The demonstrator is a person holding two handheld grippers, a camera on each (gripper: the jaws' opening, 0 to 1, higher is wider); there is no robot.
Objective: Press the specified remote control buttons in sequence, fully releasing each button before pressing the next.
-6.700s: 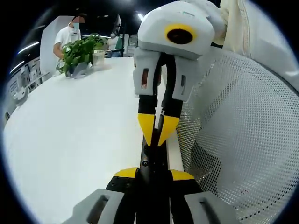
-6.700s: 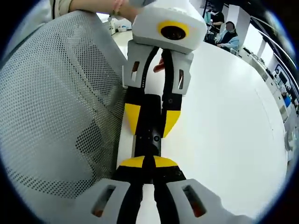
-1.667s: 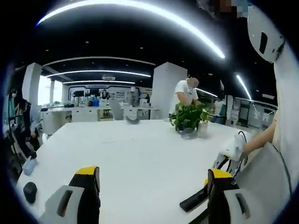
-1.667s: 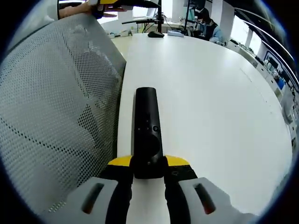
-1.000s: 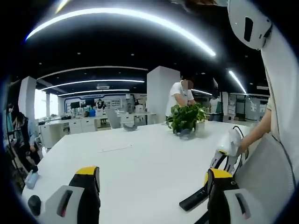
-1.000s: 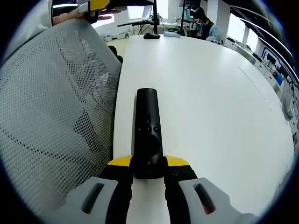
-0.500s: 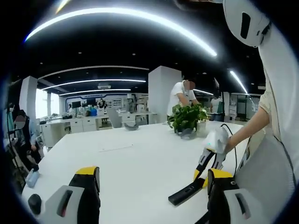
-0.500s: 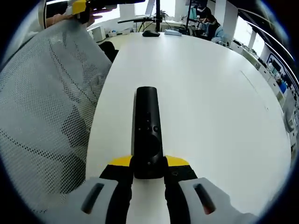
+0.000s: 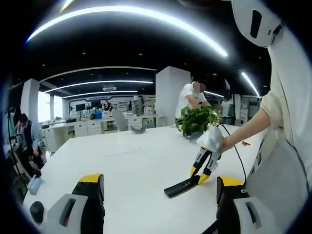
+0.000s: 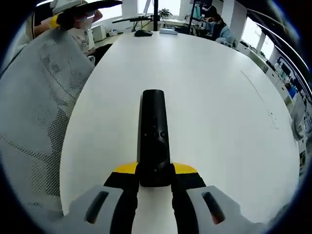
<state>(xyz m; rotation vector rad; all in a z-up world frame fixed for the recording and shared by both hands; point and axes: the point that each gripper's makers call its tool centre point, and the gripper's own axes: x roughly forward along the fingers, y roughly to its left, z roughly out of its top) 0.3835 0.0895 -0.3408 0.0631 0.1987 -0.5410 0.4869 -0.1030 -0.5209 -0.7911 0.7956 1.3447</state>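
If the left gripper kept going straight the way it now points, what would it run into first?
Probably nothing close. The left gripper is open, and its line runs over bare white table. The black remote, held by the right gripper, seems to lie right of that line, though fisheye depth is uncertain.

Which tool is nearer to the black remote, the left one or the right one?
Right. The right tool is shut on the near end of the remote over the white table. The left tool is open and apart from it.
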